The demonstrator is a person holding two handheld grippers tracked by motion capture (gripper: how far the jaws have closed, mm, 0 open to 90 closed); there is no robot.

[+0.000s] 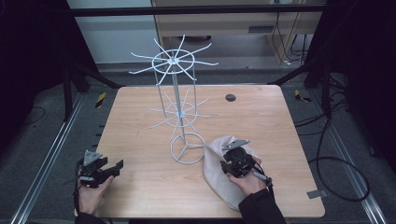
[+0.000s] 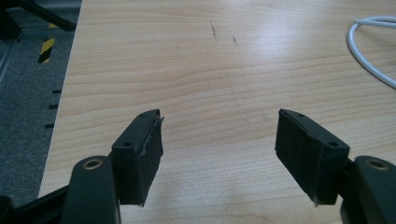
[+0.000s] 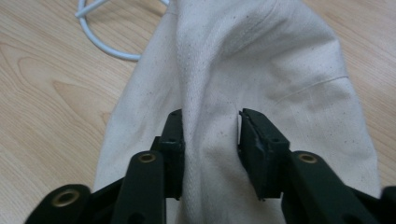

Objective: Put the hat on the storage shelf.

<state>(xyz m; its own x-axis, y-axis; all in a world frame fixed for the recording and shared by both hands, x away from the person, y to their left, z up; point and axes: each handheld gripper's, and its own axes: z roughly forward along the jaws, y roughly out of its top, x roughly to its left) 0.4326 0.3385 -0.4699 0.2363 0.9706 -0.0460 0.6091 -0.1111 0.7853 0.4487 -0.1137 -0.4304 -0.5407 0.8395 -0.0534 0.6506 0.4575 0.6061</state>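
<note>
Right gripper (image 3: pixel 210 140) jaws pinch a fold of unmarked cream cloth (image 3: pixel 261 60); left gripper (image 2: pixel 219 144) jaws gape wide over the bare bench (image 2: pixel 210 60).

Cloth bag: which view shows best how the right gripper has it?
Right gripper view: the right gripper has its jaws closed on a raised fold of the cloth bag. High view shows the bag whole beside the rack's base ring, grip hidden.
</note>
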